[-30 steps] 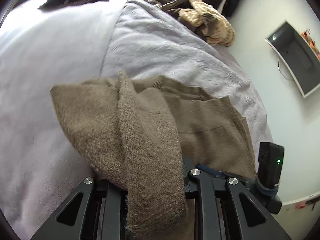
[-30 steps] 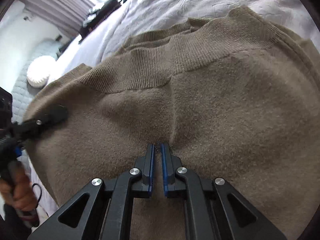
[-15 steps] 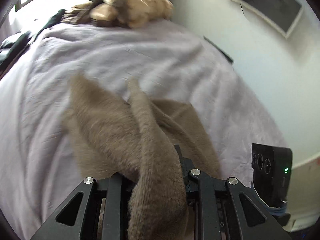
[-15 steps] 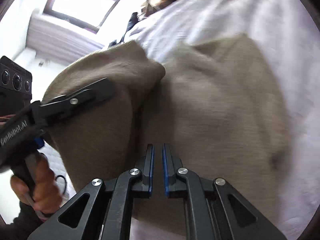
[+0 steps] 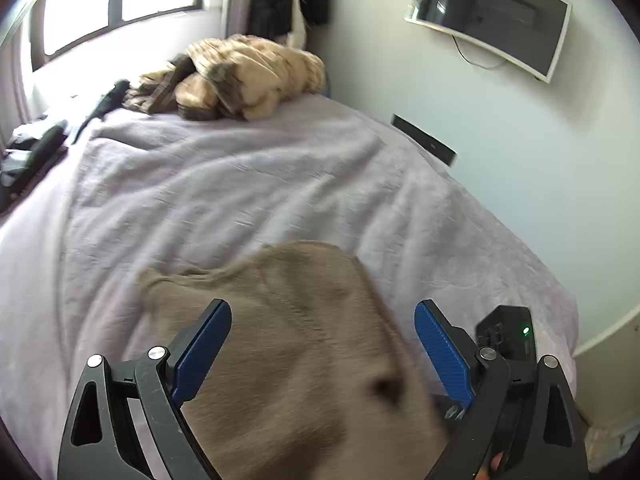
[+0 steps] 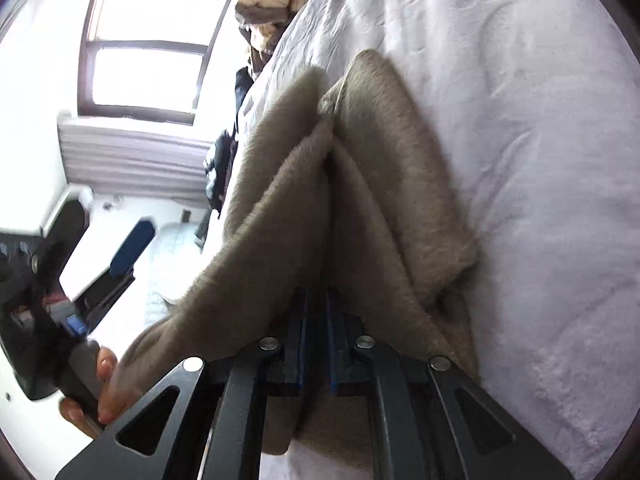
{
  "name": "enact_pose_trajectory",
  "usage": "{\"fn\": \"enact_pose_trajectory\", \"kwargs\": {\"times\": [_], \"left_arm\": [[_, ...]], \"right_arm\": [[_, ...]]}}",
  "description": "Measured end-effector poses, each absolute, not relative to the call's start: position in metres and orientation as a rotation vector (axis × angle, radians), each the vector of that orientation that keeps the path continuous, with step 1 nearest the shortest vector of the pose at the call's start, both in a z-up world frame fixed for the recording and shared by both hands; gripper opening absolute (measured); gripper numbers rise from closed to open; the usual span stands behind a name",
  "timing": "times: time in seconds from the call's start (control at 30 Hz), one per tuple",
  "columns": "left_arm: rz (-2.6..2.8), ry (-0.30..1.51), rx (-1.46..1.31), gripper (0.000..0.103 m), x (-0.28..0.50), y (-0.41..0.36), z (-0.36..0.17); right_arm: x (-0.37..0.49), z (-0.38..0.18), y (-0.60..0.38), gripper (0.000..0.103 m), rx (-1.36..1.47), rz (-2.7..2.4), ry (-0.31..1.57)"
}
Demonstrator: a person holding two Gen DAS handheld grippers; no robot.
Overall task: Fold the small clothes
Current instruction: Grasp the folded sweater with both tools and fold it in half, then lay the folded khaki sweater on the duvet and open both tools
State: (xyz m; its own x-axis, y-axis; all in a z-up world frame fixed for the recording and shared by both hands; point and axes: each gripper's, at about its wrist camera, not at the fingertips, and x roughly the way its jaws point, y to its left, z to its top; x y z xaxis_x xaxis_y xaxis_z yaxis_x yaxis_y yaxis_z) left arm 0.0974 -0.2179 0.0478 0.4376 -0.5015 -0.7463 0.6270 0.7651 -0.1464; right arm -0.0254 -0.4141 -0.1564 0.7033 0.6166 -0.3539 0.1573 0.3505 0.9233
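Observation:
A tan knit sweater (image 5: 288, 340) lies bunched on the lilac bedspread (image 5: 240, 192). My left gripper (image 5: 322, 340) is open, its blue pads (image 5: 200, 350) wide apart above the blurred sweater, holding nothing. My right gripper (image 6: 316, 304) is shut on a fold of the sweater (image 6: 360, 200), which drapes up over both jaws and lies in folds on the bedspread (image 6: 520, 140). The left gripper (image 6: 132, 246) also shows at the left of the right wrist view, open, held by a hand.
A heap of beige and brown clothes (image 5: 248, 76) lies at the far end of the bed. Dark garments (image 5: 36, 152) lie at the far left edge. A wall-mounted screen (image 5: 492, 16) hangs right; a window (image 5: 120, 0) is behind.
My left gripper has opened and let go of the sweater, then lifted back. The sweater has dropped onto the bed in a folded bunch. My right gripper stays shut on it.

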Motion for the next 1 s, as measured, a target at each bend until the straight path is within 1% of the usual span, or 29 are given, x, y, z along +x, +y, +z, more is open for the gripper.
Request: {"fn": "enact_pose_trajectory", "kwargs": {"times": [0.03, 0.1, 0.13, 0.17, 0.23, 0.4, 0.43, 0.47, 0.5, 0.53, 0.57, 0.6, 0.63, 0.67, 0.7, 0.77, 0.87, 0.97, 1.0], "left_arm": [[-0.684, 0.864, 0.139, 0.094, 0.096, -0.206, 0.048], [-0.651, 0.881, 0.094, 0.094, 0.099, -0.186, 0.041], [-0.618, 0.896, 0.072, 0.094, 0.101, -0.173, 0.034], [-0.579, 0.909, 0.063, 0.094, 0.104, -0.162, 0.026], [-0.488, 0.947, 0.063, 0.094, 0.109, -0.139, 0.004], [-0.364, 1.023, 0.028, 0.094, 0.112, -0.099, -0.035], [-0.354, 1.029, 0.016, 0.094, 0.112, -0.093, -0.039], [-0.352, 1.035, 0.006, 0.094, 0.112, -0.090, -0.043], [-0.349, 1.039, 0.003, 0.094, 0.112, -0.088, -0.046], [-0.342, 1.042, 0.003, 0.094, 0.112, -0.086, -0.048], [-0.339, 1.043, 0.001, 0.094, 0.112, -0.086, -0.049], [-0.337, 1.042, -0.003, 0.094, 0.113, -0.086, -0.050], [-0.334, 1.040, -0.009, 0.094, 0.113, -0.086, -0.050], [-0.337, 1.035, -0.015, 0.094, 0.113, -0.086, -0.048], [-0.344, 1.021, -0.022, 0.094, 0.113, -0.088, -0.044], [-0.358, 0.984, -0.011, 0.094, 0.111, -0.092, -0.036], [-0.376, 0.963, 0.047, 0.094, 0.108, -0.104, -0.035], [-0.382, 1.008, 0.115, 0.094, 0.108, -0.118, -0.055], [-0.389, 1.018, 0.123, 0.094, 0.107, -0.119, -0.062]], "right_arm": [[-0.028, -0.158, -0.417, 0.011, 1.235, 0.334, 0.752], [-0.036, -0.163, -0.429, 0.026, 1.313, 0.337, 0.703], [-0.040, -0.166, -0.436, 0.041, 1.356, 0.346, 0.680], [-0.042, -0.168, -0.439, 0.046, 1.389, 0.364, 0.663], [-0.042, -0.169, -0.445, 0.048, 1.421, 0.375, 0.654], [-0.014, -0.144, -0.445, 0.052, 1.315, 0.431, 0.731], [-0.007, -0.139, -0.437, 0.055, 1.298, 0.437, 0.743], [0.002, -0.135, -0.431, 0.065, 1.271, 0.443, 0.771], [0.010, -0.132, -0.427, 0.069, 1.230, 0.450, 0.812], [0.015, -0.130, -0.423, 0.071, 1.181, 0.429, 0.850], [0.015, -0.129, -0.419, 0.070, 1.145, 0.410, 0.873], [0.019, -0.125, -0.413, 0.067, 1.061, 0.362, 0.919], [0.019, -0.120, -0.409, 0.042, 1.002, 0.336, 0.934], [0.021, -0.114, -0.405, 0.014, 0.934, 0.312, 0.949], [0.017, -0.100, -0.397, 0.014, 0.841, 0.289, 0.928], [0.010, -0.074, -0.392, 0.014, 0.743, 0.294, 0.849], [0.001, -0.062, -0.401, 0.014, 0.702, 0.269, 0.798], [0.007, -0.086, -0.419, 0.014, 0.724, 0.181, 0.863], [0.006, -0.105, -0.426, 0.014, 0.736, 0.156, 0.908]]}}
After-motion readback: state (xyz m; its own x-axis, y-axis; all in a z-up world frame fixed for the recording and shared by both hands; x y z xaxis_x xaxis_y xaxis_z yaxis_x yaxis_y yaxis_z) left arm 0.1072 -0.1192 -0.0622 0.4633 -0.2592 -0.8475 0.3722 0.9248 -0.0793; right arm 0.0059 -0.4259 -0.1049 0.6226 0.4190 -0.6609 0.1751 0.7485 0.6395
